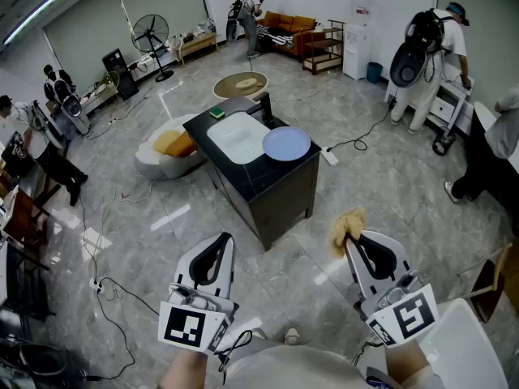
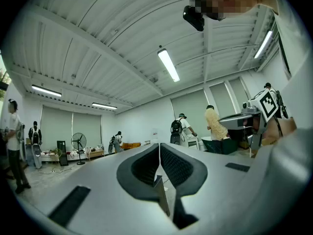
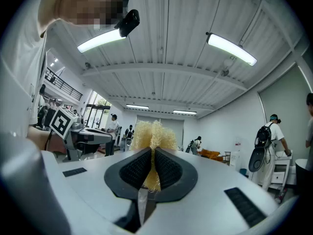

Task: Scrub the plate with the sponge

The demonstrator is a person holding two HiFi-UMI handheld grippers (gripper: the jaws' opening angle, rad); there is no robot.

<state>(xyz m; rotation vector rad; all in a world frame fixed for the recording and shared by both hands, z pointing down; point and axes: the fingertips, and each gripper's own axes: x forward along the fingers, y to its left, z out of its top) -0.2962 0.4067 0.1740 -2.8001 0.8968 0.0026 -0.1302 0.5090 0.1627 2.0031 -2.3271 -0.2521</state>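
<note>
Head view first: what is hard to see from where you stand?

The person's hands are cut off at the bottom edge, so I only see a bit of each. The plate [image 1: 286, 144] looks small and far off. I can't tell if it lies flat on the black counter [image 1: 276, 186] or leans on the rim of the white sink [image 1: 235, 138]. A little green thing [image 1: 216, 113] lies at the far corner of the counter. It is too tiny to name.

What about the left claw?

The left claw [image 1: 225, 238] is shut tight. The left gripper view looks right along it [image 2: 159, 147]. Its two black pads [image 2: 174, 166] meet and nothing is between them. The pads are bumpy, like a net.

And the right claw?

The right claw [image 1: 350, 240] is squeezed onto the sponge [image 1: 347, 225]. In the right gripper view the sponge [image 3: 152, 131] puffs out above the tips of the claw [image 3: 153, 153]. Its lower part is hidden down between the pads.

What are the things like?

The sponge is pale yellow, stringy and fluffy, like a tuft of dry grass. The plate is round, smooth and light blue. It is on the counter, right by the sink, well apart from both claws. The claws have smooth white shells. The floor [image 1: 389, 185] is shiny grey stone.
</note>
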